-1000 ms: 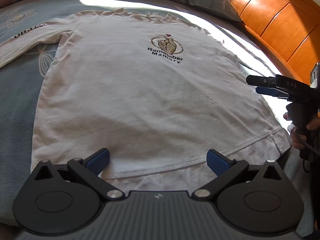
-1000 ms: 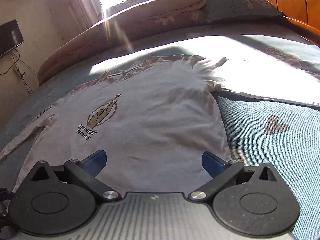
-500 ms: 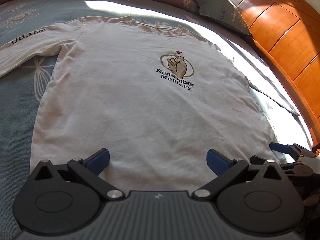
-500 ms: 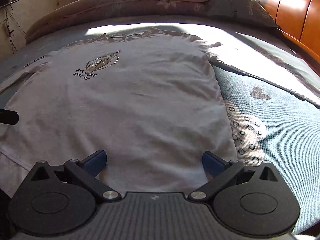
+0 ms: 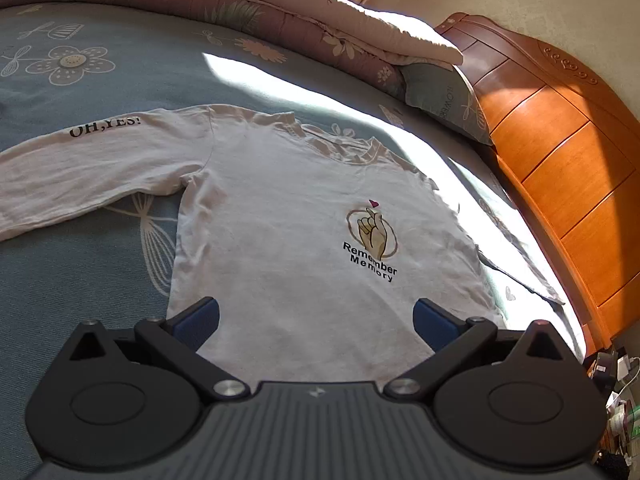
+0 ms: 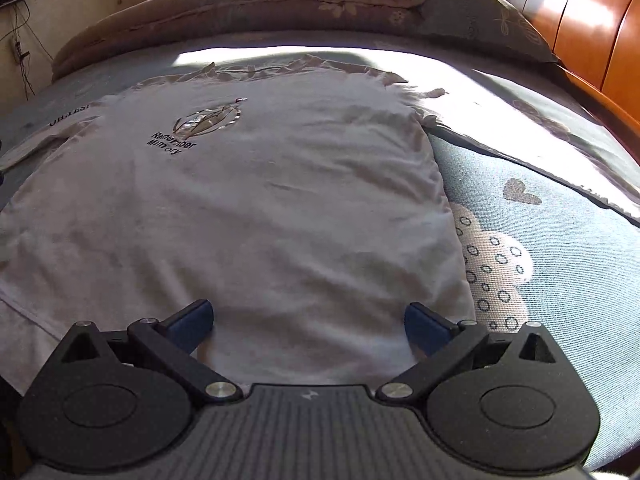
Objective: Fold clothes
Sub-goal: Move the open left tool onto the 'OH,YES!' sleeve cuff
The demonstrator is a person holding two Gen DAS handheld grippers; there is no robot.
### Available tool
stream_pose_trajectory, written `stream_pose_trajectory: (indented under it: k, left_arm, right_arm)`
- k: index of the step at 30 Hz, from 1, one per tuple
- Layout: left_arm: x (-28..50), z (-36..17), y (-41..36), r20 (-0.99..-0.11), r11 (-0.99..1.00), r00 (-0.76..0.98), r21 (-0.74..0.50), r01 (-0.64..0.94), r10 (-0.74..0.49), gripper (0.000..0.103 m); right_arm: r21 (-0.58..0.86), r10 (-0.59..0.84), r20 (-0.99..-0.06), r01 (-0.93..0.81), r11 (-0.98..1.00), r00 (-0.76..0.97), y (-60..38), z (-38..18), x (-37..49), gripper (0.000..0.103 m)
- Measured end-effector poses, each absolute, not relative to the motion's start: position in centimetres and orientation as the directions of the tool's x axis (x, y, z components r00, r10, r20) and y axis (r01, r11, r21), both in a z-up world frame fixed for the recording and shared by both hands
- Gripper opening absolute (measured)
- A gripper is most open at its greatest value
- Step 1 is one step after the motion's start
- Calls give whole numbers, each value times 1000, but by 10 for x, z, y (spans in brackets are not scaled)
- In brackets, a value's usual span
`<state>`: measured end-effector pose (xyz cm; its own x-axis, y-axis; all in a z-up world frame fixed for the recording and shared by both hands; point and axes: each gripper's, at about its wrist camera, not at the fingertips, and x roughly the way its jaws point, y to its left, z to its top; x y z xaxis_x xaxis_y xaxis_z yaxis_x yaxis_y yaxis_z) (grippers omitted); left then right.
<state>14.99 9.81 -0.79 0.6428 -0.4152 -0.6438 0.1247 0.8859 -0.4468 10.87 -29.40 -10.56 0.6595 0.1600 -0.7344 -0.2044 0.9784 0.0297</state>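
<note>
Shirt (image 5: 288, 240) lies flat, unfolded, mid-frame.
Left gripper (image 5: 316, 316) and right gripper (image 6: 308, 320) gape wide, empty; next, probably pinch the hem.

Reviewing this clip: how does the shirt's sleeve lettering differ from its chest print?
The sleeve lettering is plain black text, "OH,YES!", in one line; the chest print stacks "Remember Memory" in two lines under a drawn hand with a small heart. The sleeve lettering runs along the outstretched sleeve; the chest print sits on the body of the white shirt. Both use black letters and lie flat and unfolded.
</note>
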Motion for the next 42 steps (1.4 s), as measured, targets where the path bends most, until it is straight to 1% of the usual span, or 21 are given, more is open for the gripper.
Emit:
stream_pose_trajectory:
  k: [3,6,8,10,13,16,18,21,23,27,32,34,37,40,42]
  left_arm:
    - [161,18,157,-615,895,713,-444,41,-337,102]
    - [171,22,222,-608,882,754,-464,-83,-249,102]
    - [177,10,261,-624,869,760,-464,-173,-182,102]
    - [183,-7,288,-644,841,750,-482,-247,-149,102]
    - [193,-35,320,-662,796,739,-512,-324,-125,102]
    - [199,-61,344,-652,749,746,-560,-354,-136,102]
    - [199,-75,355,-645,721,750,-589,-365,-146,102]
    - [190,-96,366,-677,697,722,-587,-411,-145,102]
    - [178,-100,369,-648,697,746,-606,-383,-154,102]
    - [153,-92,376,-650,644,746,-635,-427,-146,102]
    - [121,-95,384,-549,484,810,-776,-404,-206,102]
    - [117,-104,386,-534,430,818,-803,-413,-212,102]
    - [114,-125,389,-538,335,821,-822,-460,-191,102]
    - [111,-139,391,-488,248,858,-861,-443,-160,102]
    - [112,-142,390,-469,225,873,-872,-434,-134,102]
  right_arm:
    - [29,159,-733,-203,979,661,-294,-106,109,103]
    - [26,155,-732,-200,979,663,-293,-106,109,103]
    - [28,155,-731,-198,980,665,-294,-106,109,103]
    - [29,154,-730,-195,980,666,-294,-106,109,103]
    - [30,152,-728,-190,981,669,-294,-105,109,103]
    - [33,146,-724,-178,984,674,-293,-106,109,103]
    - [28,137,-723,-169,985,678,-292,-107,109,103]
    - [25,125,-719,-153,988,684,-291,-107,109,103]
    - [22,118,-717,-146,989,687,-290,-108,109,103]
    - [19,109,-712,-136,990,694,-289,-109,109,103]
    - [18,106,-708,-133,991,698,-289,-109,109,103]
    - [18,106,-706,-132,991,700,-289,-109,109,103]
    - [18,107,-705,-132,991,701,-289,-109,108,103]
    - [18,107,-705,-133,991,701,-289,-109,108,103]
    - [18,107,-705,-133,991,701,-289,-109,108,103]
